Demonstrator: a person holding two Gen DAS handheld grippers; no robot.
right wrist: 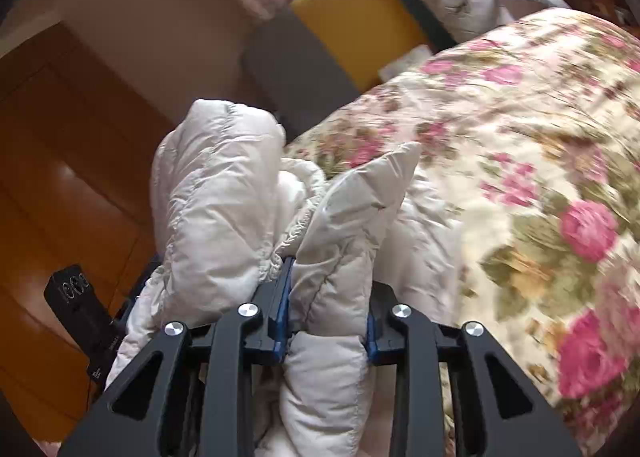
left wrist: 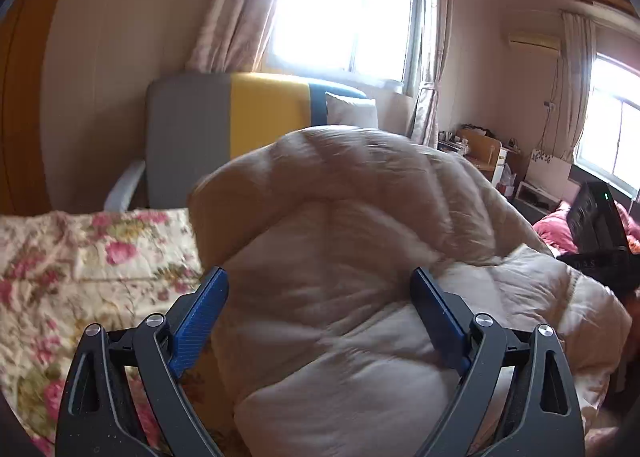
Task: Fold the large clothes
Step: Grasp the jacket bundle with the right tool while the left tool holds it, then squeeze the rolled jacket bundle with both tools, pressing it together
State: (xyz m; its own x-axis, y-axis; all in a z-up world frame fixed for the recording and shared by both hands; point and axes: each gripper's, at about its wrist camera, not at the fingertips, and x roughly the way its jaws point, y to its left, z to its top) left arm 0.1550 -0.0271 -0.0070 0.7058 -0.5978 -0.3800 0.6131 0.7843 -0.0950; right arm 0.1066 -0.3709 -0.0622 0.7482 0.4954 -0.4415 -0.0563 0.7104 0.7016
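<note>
A cream quilted puffer jacket (left wrist: 352, 241) bulges up on the bed in front of my left gripper (left wrist: 320, 305). The left gripper's blue-padded fingers (left wrist: 200, 321) stand wide apart, with the jacket's padding between and beyond them, not pinched. In the right wrist view my right gripper (right wrist: 326, 309) is shut on a thick fold of the same jacket (right wrist: 340, 249). More of the jacket (right wrist: 216, 185) puffs up to the left of the fold. The right gripper's body shows dark at the right edge of the left wrist view (left wrist: 596, 221).
A floral bedspread (left wrist: 80, 257) covers the bed, also in the right wrist view (right wrist: 520, 177). A grey, yellow and blue headboard cushion (left wrist: 240, 121) and a white pillow (left wrist: 352, 109) stand behind. A wooden wardrobe (right wrist: 60, 177) is at left. Windows, curtains and clutter fill the far room.
</note>
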